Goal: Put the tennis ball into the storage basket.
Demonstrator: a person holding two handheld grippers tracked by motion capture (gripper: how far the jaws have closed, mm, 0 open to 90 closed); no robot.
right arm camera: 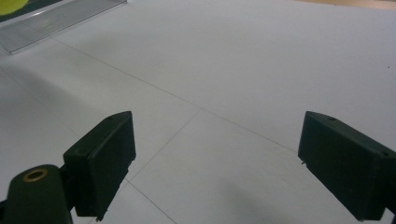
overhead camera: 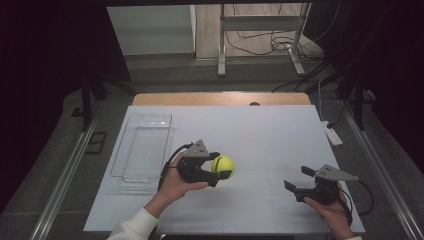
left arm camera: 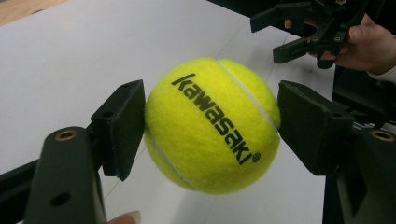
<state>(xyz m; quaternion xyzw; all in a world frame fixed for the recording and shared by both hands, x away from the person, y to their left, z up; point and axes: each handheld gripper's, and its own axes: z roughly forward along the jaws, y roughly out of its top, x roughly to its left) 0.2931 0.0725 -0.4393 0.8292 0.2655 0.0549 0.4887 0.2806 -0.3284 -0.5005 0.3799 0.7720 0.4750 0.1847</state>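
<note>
High view: left gripper (overhead camera: 223, 167) sits just left of frame centre, jaws clamped on a yellow tennis ball (overhead camera: 223, 164). In the left gripper view the ball (left arm camera: 212, 125) fills the middle of the frame, one pad pressing each side, black "kawasaki" lettering running diagonally across it; the ball is held clear of the white table sheet (overhead camera: 260, 135) beneath.

Right gripper (overhead camera: 296, 181) is at lower right of the high view, well apart from the ball, jaws spread wide with nothing between them. Right gripper view shows its two pads at the lower corners with bare sheet between.

Clear plastic tray (overhead camera: 131, 165) lies at centre left of the high view, just left of the left hand (overhead camera: 176, 184).
</note>
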